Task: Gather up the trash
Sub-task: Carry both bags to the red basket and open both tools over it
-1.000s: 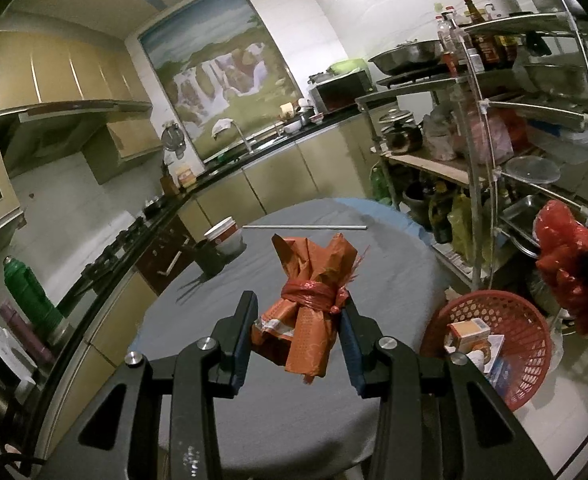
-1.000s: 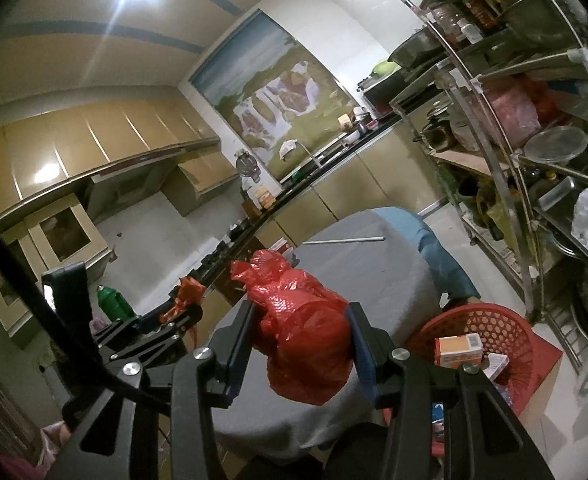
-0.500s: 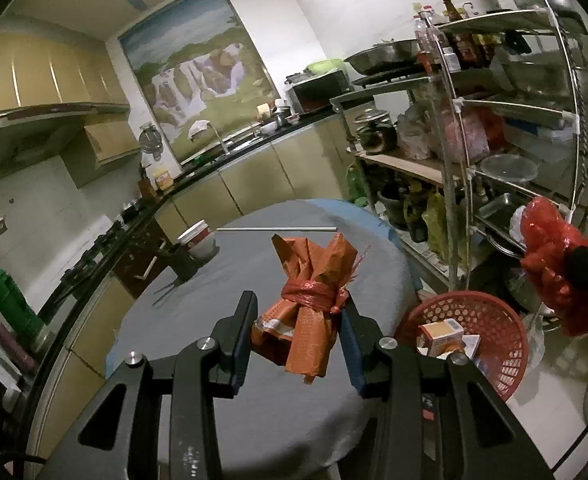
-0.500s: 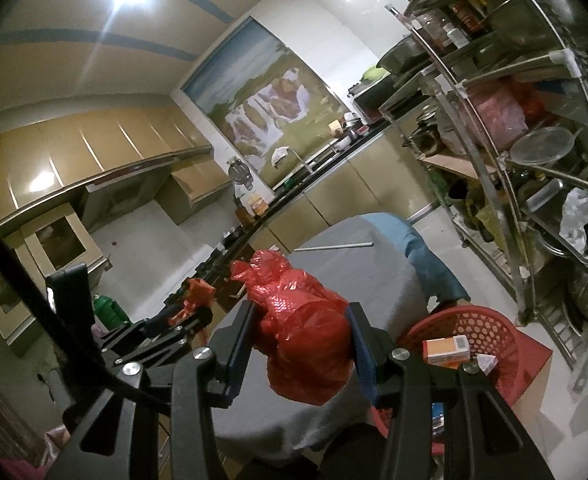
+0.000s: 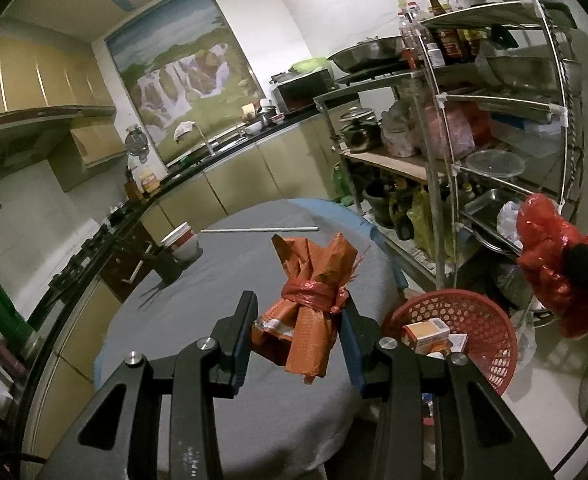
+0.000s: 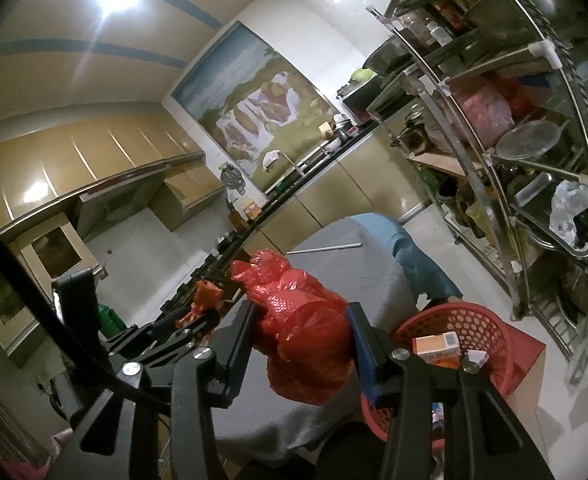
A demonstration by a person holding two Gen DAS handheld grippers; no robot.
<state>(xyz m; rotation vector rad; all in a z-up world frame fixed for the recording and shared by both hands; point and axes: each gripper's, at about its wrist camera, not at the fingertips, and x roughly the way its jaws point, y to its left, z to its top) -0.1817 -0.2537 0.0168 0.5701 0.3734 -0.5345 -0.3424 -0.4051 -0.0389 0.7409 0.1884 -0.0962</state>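
- The step in hand looks like the carrying step: both pieces of trash are lifted off the table and are on the way to the red basket (image 5: 490, 320), which stands on the floor just beside the round table (image 5: 221, 280).
- The left gripper (image 5: 300, 340) is clenched on an orange paper bundle (image 5: 310, 312) tied with a red band; the pads press its lower part from both sides, and its top sticks up above the fingers.
- The right gripper (image 6: 302, 344) grasps a crumpled red plastic bag (image 6: 302, 320), which bulges above and below the jaws.
- In the left wrist view the red bag hangs to the right, above and a little past the basket; the orange bundle is over the table, left of the basket.
- The basket already holds a small orange box (image 6: 436, 346) and some smaller scraps.
- I judge that the next move calls for bringing each gripper over the basket's mouth and lowering it before the jaws release, so that the light bag does not drift past the rim.
- A thin rod (image 5: 259, 230) and a cup (image 5: 179, 238) are on the table.
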